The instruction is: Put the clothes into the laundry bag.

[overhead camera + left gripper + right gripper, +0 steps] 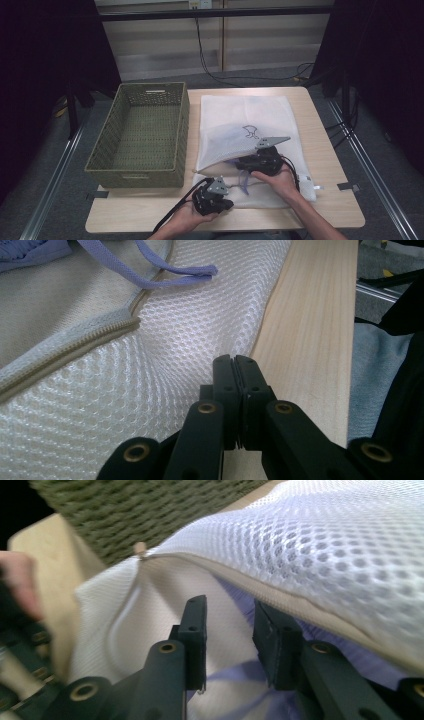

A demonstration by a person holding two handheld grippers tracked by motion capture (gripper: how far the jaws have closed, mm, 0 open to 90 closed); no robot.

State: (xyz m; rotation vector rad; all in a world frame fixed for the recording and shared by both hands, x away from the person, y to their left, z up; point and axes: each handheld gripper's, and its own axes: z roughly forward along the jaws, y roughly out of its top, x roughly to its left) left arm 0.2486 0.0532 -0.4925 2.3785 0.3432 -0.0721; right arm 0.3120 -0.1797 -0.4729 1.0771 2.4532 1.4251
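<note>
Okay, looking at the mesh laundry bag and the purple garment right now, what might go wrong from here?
1. The purple strap trails out over the zipper edge; it may snag if the bag is zipped.
2. The right gripper stands open inside the mouth of the mesh laundry bag, so the purple garment might slip back out.
3. The left gripper, shut on the mesh, may lose its pinch.

Evenly lit from above on the bench (330, 165), dark at both sides. Soft, faint shadows. Right gripper view blurred throughout; left gripper view sharp up close.
</note>
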